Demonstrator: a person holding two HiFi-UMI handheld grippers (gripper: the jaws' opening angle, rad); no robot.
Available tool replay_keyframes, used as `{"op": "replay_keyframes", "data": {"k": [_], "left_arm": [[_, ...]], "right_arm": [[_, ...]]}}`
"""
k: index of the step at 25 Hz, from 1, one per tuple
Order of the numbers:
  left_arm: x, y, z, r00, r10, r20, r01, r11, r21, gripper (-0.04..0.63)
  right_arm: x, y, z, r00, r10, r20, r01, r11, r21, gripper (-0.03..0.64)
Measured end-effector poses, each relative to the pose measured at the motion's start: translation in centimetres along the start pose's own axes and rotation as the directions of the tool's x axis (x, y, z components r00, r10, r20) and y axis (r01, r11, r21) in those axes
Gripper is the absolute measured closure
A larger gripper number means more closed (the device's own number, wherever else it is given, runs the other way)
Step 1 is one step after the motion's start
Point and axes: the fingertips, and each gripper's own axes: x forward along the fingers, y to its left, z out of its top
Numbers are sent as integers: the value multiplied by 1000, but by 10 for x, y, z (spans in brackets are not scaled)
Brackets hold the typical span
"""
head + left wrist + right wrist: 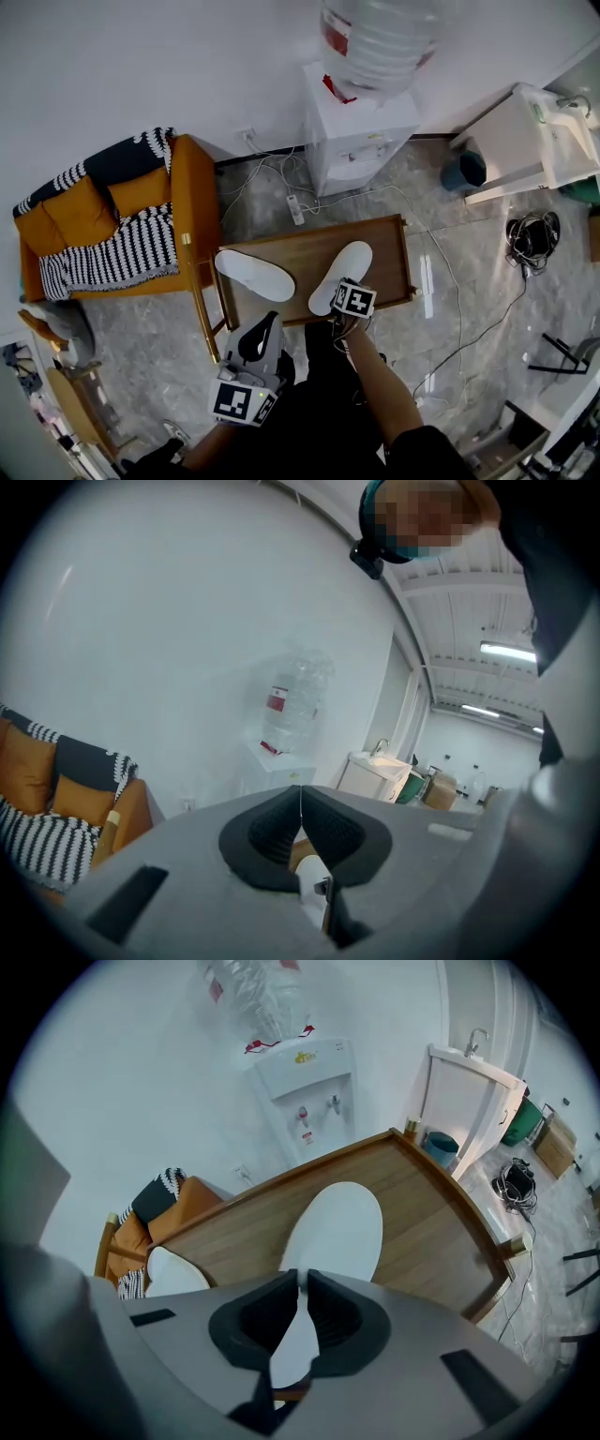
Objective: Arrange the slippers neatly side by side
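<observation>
Jaws of the right gripper [301, 1279], pointing steeply down, are pinched on the heel edge of a white slipper [336, 1227]. The slipper lies flat and runs ahead of the jaws toward the far rim of the wooden surface [427, 1208]. A second slipper [172, 1274] lies on the same surface to the left of these jaws, well apart from the gripped one and at a different angle, so the pair is not parallel. Jaws of the left gripper [300, 797] are fully together with nothing between them. In the head view this gripper sits short of the surface's near edge, to the left of the right jaws. Beyond the surface, ahead of both sets of jaws, stands a water dispenser [361, 136]. An orange armchair [178, 211] with striped cushions sits to their left.
</observation>
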Motion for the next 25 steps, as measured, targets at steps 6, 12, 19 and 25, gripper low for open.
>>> {"op": "replay_keyframes", "data": {"k": [6,12,19,25], "left_arm": [[-4,2,1,1000,-1,6,1,1000,-5,578],[-9,0,3,1000,-1,16,1,1000,-1,578],[-18,0,-1,1000,7,17,-7,1000,-2,578],[-23,0,-6,1000,19,12,-19,1000,-5,578]], "right_arm": [[-10,4,3,1000,21,4,-21,999,-45,588],[-26,6,11,999,32,22,-28,986,-166,590],[-35,9,15,999,43,20,-34,943,-332,592],[-33,21,17,999,52,0,-45,866,-499,592]]}}
